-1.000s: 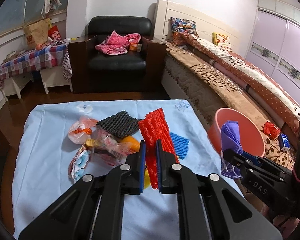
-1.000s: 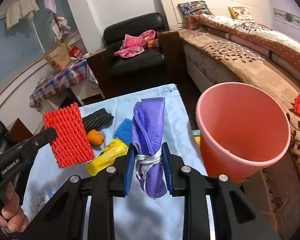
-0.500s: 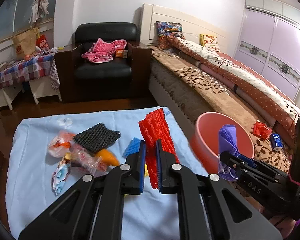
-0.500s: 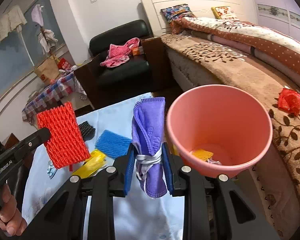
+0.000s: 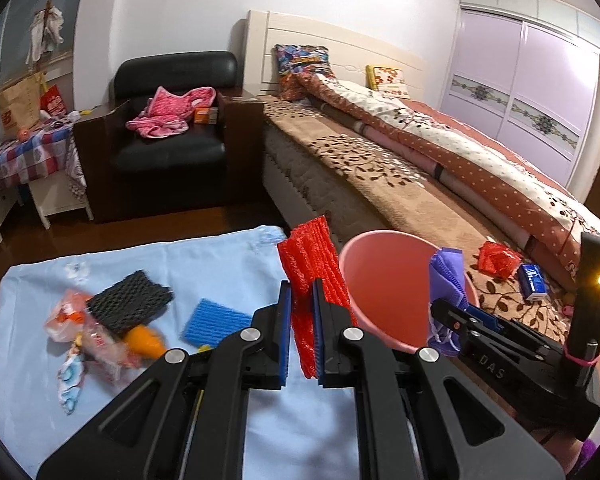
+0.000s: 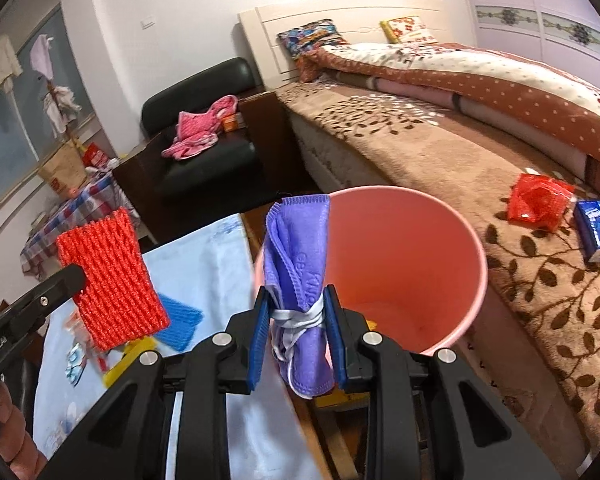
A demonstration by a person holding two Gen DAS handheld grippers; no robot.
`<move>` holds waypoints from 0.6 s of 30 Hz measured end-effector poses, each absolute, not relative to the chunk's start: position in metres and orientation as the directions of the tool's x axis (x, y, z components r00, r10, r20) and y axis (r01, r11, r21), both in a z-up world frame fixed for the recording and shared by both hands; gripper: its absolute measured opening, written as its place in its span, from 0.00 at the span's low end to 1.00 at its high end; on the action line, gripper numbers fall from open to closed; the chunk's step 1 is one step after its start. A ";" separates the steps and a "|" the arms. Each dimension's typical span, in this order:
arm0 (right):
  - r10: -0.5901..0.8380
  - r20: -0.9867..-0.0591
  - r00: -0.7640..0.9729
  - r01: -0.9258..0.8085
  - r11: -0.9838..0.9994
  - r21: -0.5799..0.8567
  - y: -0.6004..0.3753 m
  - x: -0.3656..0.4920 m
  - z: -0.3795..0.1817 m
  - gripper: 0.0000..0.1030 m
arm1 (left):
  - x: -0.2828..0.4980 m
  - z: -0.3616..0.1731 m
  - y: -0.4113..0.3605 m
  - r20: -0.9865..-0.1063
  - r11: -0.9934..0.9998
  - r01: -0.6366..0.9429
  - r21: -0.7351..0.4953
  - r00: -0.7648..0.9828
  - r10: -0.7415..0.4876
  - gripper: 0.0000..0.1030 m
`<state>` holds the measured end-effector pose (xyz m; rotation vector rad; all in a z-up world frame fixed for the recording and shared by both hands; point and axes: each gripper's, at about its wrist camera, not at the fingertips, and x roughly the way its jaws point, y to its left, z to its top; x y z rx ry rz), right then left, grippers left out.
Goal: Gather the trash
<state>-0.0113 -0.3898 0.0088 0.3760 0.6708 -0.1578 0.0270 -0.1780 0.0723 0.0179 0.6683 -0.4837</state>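
Now we hold red foam netting (image 5: 314,276) pinched in our left gripper (image 5: 302,312) beside the pink bucket (image 6: 412,280), our right gripper (image 6: 296,328) clamping a purple cloth (image 6: 296,264) at its rim.

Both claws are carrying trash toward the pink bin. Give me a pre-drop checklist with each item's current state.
1. Left claw clamped on red foam net: ok.
2. Right claw clamped on purple cloth: ok.
3. Pink bin upright, mouth unobstructed: ok.
4. Purple cloth fully over the bin opening: not ok; it sits at the near rim.
5. Red foam net over the opening: not ok; it sits left of the rim, above the blue table cloth.
6. Room left in the bin: ok; it looks nearly empty.
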 end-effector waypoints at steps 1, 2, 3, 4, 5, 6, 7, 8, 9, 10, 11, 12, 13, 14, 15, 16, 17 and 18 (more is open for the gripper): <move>-0.029 -0.635 0.772 0.272 0.918 0.290 -0.395 -0.010 0.007 0.25 | 0.028 0.072 -0.183 -0.600 0.886 0.443 -0.138 0.674 -0.431 0.09; -0.033 -0.637 0.770 0.278 0.916 0.290 -0.398 -0.010 0.006 0.25 | 0.028 0.071 -0.189 -0.600 0.882 0.451 -0.137 0.670 -0.436 0.09; -0.038 -0.639 0.768 0.285 0.914 0.289 -0.401 -0.009 0.005 0.25 | 0.028 0.071 -0.193 -0.600 0.879 0.458 -0.136 0.668 -0.441 0.09; -0.044 -0.641 0.766 0.292 0.913 0.287 -0.405 -0.009 0.004 0.25 | 0.029 0.071 -0.198 -0.599 0.875 0.465 -0.134 0.666 -0.445 0.09; -0.048 -0.643 0.764 0.297 0.911 0.285 -0.407 -0.008 0.003 0.25 | 0.030 0.071 -0.203 -0.599 0.872 0.471 -0.131 0.664 -0.448 0.09; -0.053 -0.645 0.763 0.302 0.910 0.282 -0.410 -0.007 0.001 0.25 | 0.031 0.070 -0.209 -0.598 0.869 0.479 -0.128 0.661 -0.453 0.09; -0.058 -0.646 0.761 0.307 0.910 0.280 -0.412 -0.007 0.000 0.25 | 0.031 0.070 -0.213 -0.597 0.865 0.485 -0.127 0.659 -0.457 0.09; -0.064 -0.648 0.759 0.313 0.909 0.276 -0.415 -0.006 -0.001 0.25 | 0.032 0.070 -0.219 -0.596 0.861 0.493 -0.124 0.656 -0.462 0.09; -0.067 -0.649 0.758 0.317 0.907 0.276 -0.418 -0.005 -0.002 0.25 | 0.032 0.069 -0.224 -0.596 0.858 0.499 -0.120 0.655 -0.464 0.09; -0.069 -0.651 0.756 0.321 0.905 0.277 -0.420 -0.005 -0.003 0.25 | 0.033 0.068 -0.229 -0.597 0.855 0.505 -0.116 0.653 -0.466 0.09; -0.071 -0.653 0.754 0.326 0.904 0.278 -0.423 -0.004 -0.005 0.25 | 0.035 0.067 -0.233 -0.599 0.853 0.510 -0.114 0.650 -0.469 0.09; -0.074 -0.656 0.751 0.331 0.902 0.278 -0.426 -0.003 -0.007 0.25 | 0.036 0.065 -0.238 -0.601 0.849 0.515 -0.112 0.645 -0.471 0.09; -0.076 -0.659 0.749 0.336 0.900 0.277 -0.429 -0.002 -0.008 0.25 | 0.038 0.063 -0.242 -0.604 0.847 0.521 -0.111 0.641 -0.474 0.09; -0.079 -0.661 0.746 0.339 0.900 0.275 -0.431 -0.002 -0.010 0.25 | 0.038 0.061 -0.246 -0.606 0.844 0.526 -0.108 0.638 -0.475 0.09; -0.083 -0.664 0.743 0.343 0.899 0.272 -0.433 -0.001 -0.011 0.25 | 0.040 0.059 -0.251 -0.609 0.842 0.530 -0.104 0.635 -0.475 0.09; -0.088 -0.667 0.740 0.348 0.899 0.267 -0.435 0.000 -0.012 0.25 | 0.041 0.056 -0.256 -0.613 0.840 0.532 -0.101 0.632 -0.474 0.09; -0.093 -0.670 0.736 0.353 0.898 0.263 -0.437 0.001 -0.014 0.25 | 0.043 0.053 -0.260 -0.618 0.839 0.535 -0.100 0.627 -0.474 0.09; -0.096 -0.674 0.733 0.357 0.897 0.260 -0.439 0.003 -0.015 0.25 | 0.045 0.051 -0.263 -0.624 0.837 0.538 -0.099 0.622 -0.473 0.09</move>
